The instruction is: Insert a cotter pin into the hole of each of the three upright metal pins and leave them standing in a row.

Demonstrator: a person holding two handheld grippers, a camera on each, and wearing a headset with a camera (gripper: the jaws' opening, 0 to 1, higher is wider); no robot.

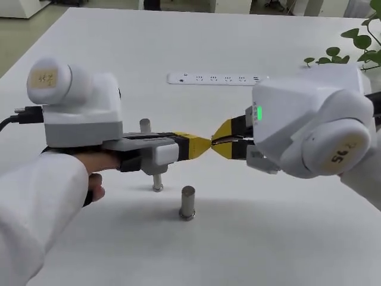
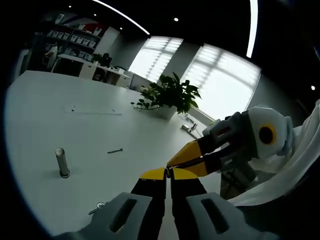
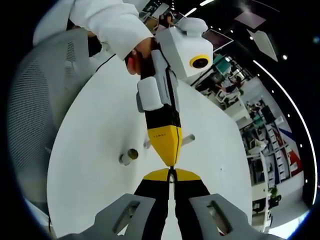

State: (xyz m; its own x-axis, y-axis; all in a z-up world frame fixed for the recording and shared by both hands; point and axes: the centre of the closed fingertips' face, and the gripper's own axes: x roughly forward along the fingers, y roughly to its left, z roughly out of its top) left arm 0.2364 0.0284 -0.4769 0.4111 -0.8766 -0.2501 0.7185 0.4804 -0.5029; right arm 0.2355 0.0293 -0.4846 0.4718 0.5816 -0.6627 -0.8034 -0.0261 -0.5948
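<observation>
Okay, head view: I'm holding left gripper (image 1: 199, 147) and right gripper (image 1: 219, 143) tip to tip above the counter (image 1: 268, 238), with a metal pin (image 1: 187, 202) standing below. Left gripper view: fingers (image 2: 152, 175) clenched, a cotter pin (image 2: 115, 150) lying loose. Right gripper view: fingers (image 3: 186, 175) clenched, contents too small to tell. I'm judging this a regrip; next comes hole alignment.

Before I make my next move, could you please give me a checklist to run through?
1. Front pin upright: ok.
2. Rear pin upright: cannot tell; the left gripper hides most of it.
3. Both grippers shut: ok; the right gripper meets the left tip to tip.
4. Anything held between the jaws: cannot tell, too small to make out.
5. Tips clear of the front pin: ok, they are above it and apart from it.
6. Loose cotter pin lying ready: ok.
</observation>
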